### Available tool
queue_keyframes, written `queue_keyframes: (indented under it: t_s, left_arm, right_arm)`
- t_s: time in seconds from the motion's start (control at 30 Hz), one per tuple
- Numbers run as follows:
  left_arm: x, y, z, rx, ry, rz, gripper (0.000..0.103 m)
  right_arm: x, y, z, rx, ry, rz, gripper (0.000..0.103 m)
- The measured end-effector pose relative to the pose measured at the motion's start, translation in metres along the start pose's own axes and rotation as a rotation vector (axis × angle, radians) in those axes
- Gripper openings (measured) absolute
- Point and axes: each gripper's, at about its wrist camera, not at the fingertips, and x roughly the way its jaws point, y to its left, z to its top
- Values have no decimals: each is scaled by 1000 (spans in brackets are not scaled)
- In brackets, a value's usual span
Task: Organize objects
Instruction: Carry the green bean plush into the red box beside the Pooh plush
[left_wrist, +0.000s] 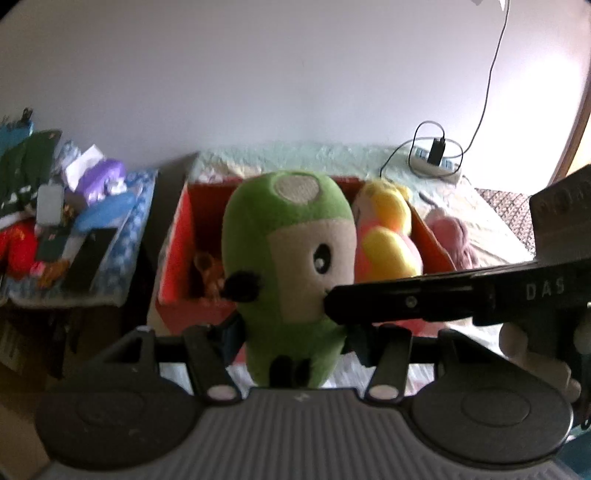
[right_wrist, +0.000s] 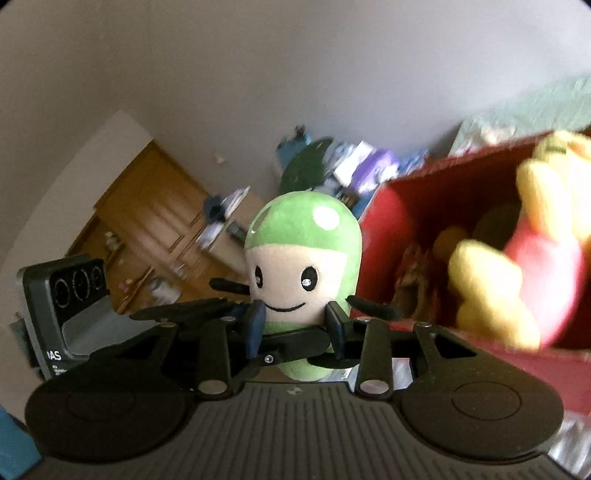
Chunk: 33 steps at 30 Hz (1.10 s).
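A green plush doll (left_wrist: 288, 266) with a beige face is held upright in the air by both grippers. My left gripper (left_wrist: 291, 343) is shut on its lower body. My right gripper (right_wrist: 295, 325) is shut on the doll (right_wrist: 303, 258) at its neck; its finger also shows in the left wrist view (left_wrist: 406, 301) touching the doll's face. A red box (left_wrist: 177, 236) stands behind the doll on the bed and holds a pink and yellow plush (left_wrist: 388, 236). The box (right_wrist: 406, 206) and that plush (right_wrist: 517, 280) are to the right in the right wrist view.
A pink plush (left_wrist: 454, 236) lies on the bed right of the box. A power strip with charger and cable (left_wrist: 436, 158) lies at the back of the bed. A cluttered side table (left_wrist: 74, 221) stands left. A wooden door (right_wrist: 147, 221) is behind.
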Motion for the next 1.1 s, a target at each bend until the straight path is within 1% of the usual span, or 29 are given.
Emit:
queue_keyframes:
  t_s: [0.1, 0.23, 0.43, 0.6, 0.7, 0.73, 0.8, 0.83, 0.87, 0.93, 1.1]
  left_arm:
    - [12, 9, 13, 23, -17, -31, 55]
    - [36, 20, 32, 40, -15, -94, 55]
    - [80, 23, 54, 70, 14, -178, 56]
    - [115, 18, 66, 87, 58, -230, 56]
    - [134, 16, 68, 92, 89, -243, 56]
    - [141, 15, 69, 93, 104, -246, 56]
    - [152, 15, 69, 91, 137, -254, 56]
    - [158, 14, 67, 92, 155, -257, 56]
    - [165, 12, 66, 97, 175, -261, 55]
    - [172, 9, 62, 101, 199, -267, 55]
    - [181, 1, 59, 126, 210, -254, 55]
  right_arm:
    - [1, -1, 4, 0, -49, -68, 39]
    - [1, -8, 12, 27, -116, -160, 39]
    - [0, -24, 21, 64, -162, -306, 39]
    - [1, -40, 25, 102, -166, -401, 39]
    - [5, -48, 25, 116, -146, -458, 38]
    - [7, -50, 25, 116, -134, -482, 38]
    - [13, -51, 25, 105, -107, -551, 32]
    - [15, -53, 25, 98, -96, -590, 32]
    - [15, -55, 24, 100, -86, -606, 31]
    - [17, -55, 26, 117, -87, -608, 31]
    - [13, -58, 25, 147, -119, -606, 30]
